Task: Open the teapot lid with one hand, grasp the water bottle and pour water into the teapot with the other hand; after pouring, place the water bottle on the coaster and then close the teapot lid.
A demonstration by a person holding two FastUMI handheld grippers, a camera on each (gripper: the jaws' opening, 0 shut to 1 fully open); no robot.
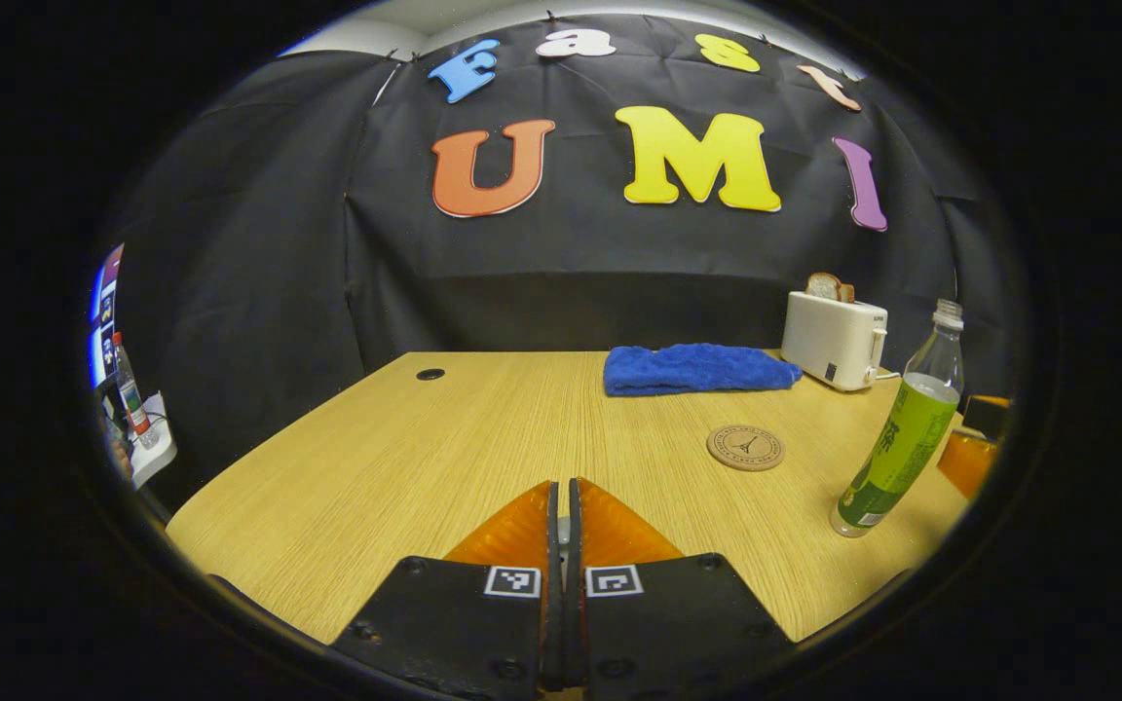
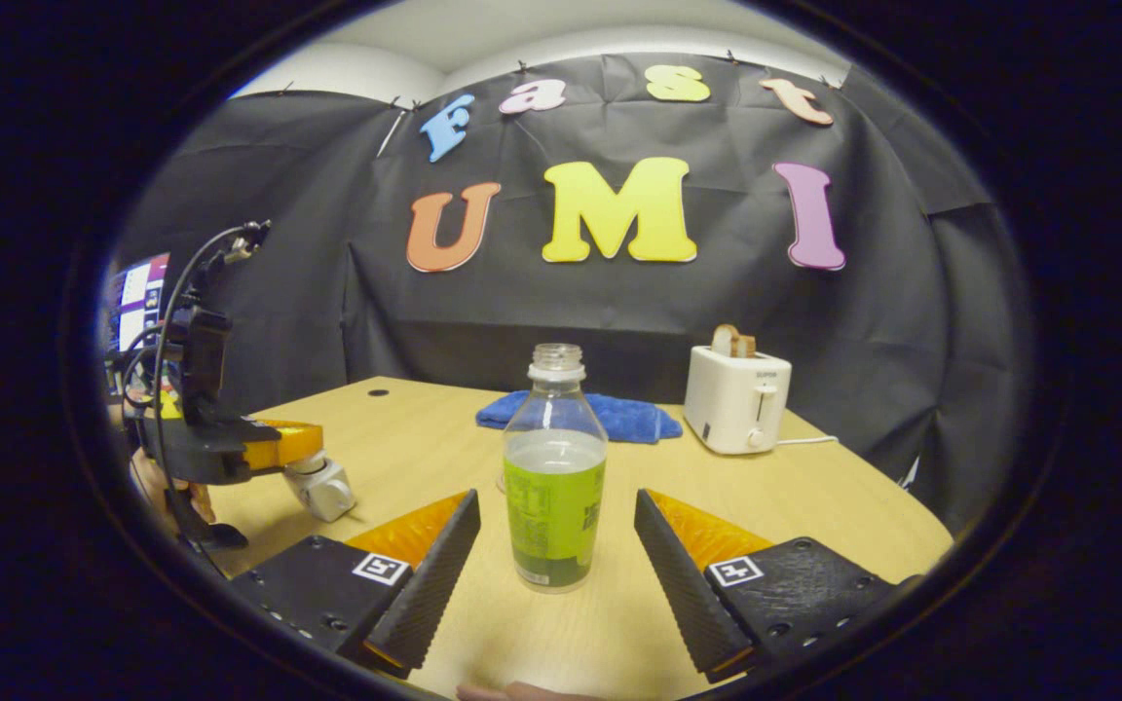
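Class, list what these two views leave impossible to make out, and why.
White object under the left gripper, right gripper view: small, partly covered by its fingers; lid or not, unclear.
Coaster design, left gripper view: too small.
Coaster, right gripper view: mostly hidden behind the bottle.

Count on the table (image 1: 405, 458): one water bottle (image 2: 555, 467) at 12 o'clock of the right gripper view, uncapped; one coaster (image 1: 745, 448) at 3 o'clock; one blue towel (image 1: 697, 369); one toaster (image 2: 736, 399) at 1 o'clock, one bread slice (image 2: 732, 341) in it.
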